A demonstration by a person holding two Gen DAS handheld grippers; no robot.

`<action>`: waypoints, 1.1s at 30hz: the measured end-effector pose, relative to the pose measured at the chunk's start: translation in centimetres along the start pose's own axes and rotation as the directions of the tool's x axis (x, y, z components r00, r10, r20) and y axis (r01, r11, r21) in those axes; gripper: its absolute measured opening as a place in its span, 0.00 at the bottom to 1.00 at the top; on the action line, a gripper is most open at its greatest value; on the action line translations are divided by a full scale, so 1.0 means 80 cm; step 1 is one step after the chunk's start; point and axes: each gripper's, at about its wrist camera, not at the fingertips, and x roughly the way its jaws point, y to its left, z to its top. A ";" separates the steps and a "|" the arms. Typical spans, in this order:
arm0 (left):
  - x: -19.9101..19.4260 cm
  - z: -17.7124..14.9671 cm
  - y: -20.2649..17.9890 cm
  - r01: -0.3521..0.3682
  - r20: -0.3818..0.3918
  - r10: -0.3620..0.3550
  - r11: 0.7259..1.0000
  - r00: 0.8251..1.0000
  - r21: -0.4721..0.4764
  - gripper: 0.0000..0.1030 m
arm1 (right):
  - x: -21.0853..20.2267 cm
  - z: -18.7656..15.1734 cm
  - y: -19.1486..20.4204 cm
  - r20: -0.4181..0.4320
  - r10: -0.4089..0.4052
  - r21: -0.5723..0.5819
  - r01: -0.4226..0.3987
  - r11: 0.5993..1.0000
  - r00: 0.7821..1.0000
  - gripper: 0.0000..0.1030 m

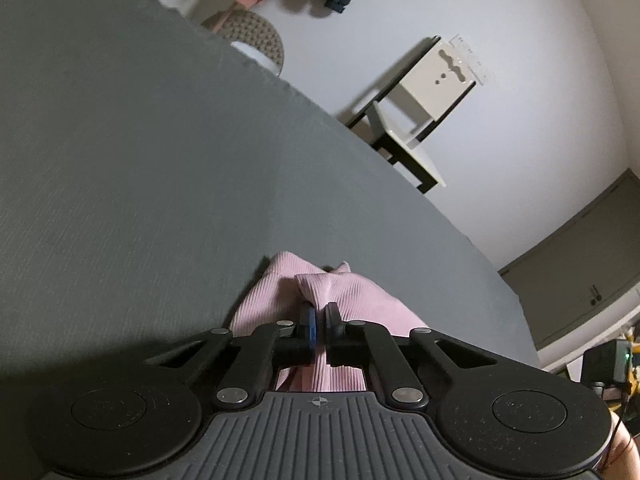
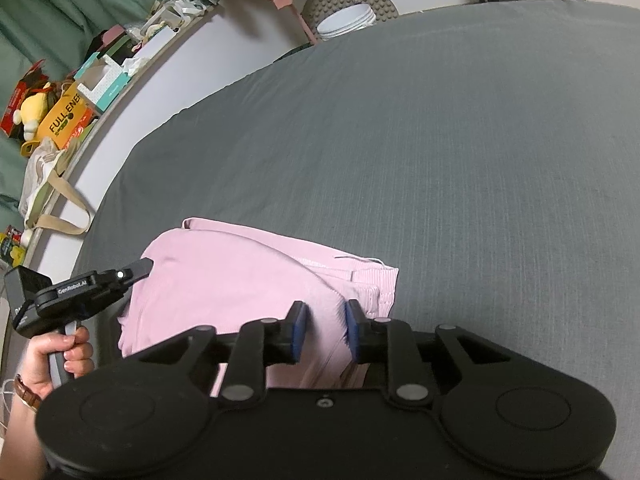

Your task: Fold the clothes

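A pink ribbed garment (image 2: 224, 276) lies partly folded on the grey bed cover (image 2: 460, 152), near its left edge. In the left wrist view my left gripper (image 1: 319, 316) is shut on a bunched fold of the pink garment (image 1: 344, 292). The right wrist view shows that left gripper (image 2: 140, 269) at the garment's left side, held by a person's hand (image 2: 68, 354). My right gripper (image 2: 325, 326) is open at the garment's near right part. Pink cloth shows in the gap between its blue pads (image 2: 301, 332), and I cannot tell whether they touch it.
The grey cover spreads far to the right and back. A stack of white plates (image 2: 346, 20) on a bumpy mat sits beyond the far edge. Boxes, bags and a yellow toy (image 2: 30, 114) line a ledge at left. A black-and-white chair (image 1: 416, 112) stands by the wall.
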 end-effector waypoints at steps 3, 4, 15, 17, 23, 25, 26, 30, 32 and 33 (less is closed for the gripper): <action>-0.011 0.004 -0.016 -0.009 0.076 0.003 0.997 0.997 0.078 0.03 | -0.001 0.000 0.004 0.016 -0.014 -0.028 0.015 1.000 1.000 0.10; -0.015 0.007 -0.025 -0.024 0.103 0.011 0.991 0.995 0.131 0.03 | -0.003 0.000 0.006 0.023 -0.017 -0.035 0.018 0.999 1.000 0.09; 0.004 0.019 -0.064 -0.164 0.152 0.108 0.886 0.982 0.433 0.03 | -0.007 -0.003 0.008 0.064 -0.073 -0.059 0.076 0.995 0.995 0.08; 0.012 0.020 -0.059 -0.184 0.112 0.149 0.878 0.982 0.443 0.04 | -0.005 -0.002 0.007 0.060 -0.075 -0.054 0.078 0.995 0.995 0.08; -0.014 0.036 -0.040 -0.118 0.034 0.113 0.939 0.993 0.322 0.24 | -0.002 0.000 0.004 0.043 -0.071 -0.029 0.072 0.997 0.997 0.11; -0.045 0.041 -0.036 -0.136 0.040 0.131 0.940 0.991 0.312 0.61 | -0.005 0.002 0.002 0.047 -0.058 -0.012 0.058 0.998 0.997 0.16; -0.062 0.041 -0.035 -0.146 0.052 0.136 0.932 0.989 0.332 0.80 | -0.008 0.002 0.002 0.052 -0.055 -0.009 0.056 0.998 0.997 0.19; -0.127 0.030 -0.039 -0.154 0.076 0.134 0.849 0.988 0.506 0.86 | -0.030 -0.003 0.020 0.121 -0.125 -0.087 0.136 0.987 0.985 0.38; -0.144 0.007 -0.048 -0.202 0.079 0.201 0.727 0.976 0.657 0.85 | -0.043 -0.010 0.044 0.186 -0.174 -0.204 0.211 0.956 0.967 0.39; -0.147 -0.011 -0.053 -0.231 0.098 0.238 0.637 0.966 0.736 0.85 | -0.046 -0.014 0.055 0.201 -0.177 -0.251 0.226 0.941 0.963 0.39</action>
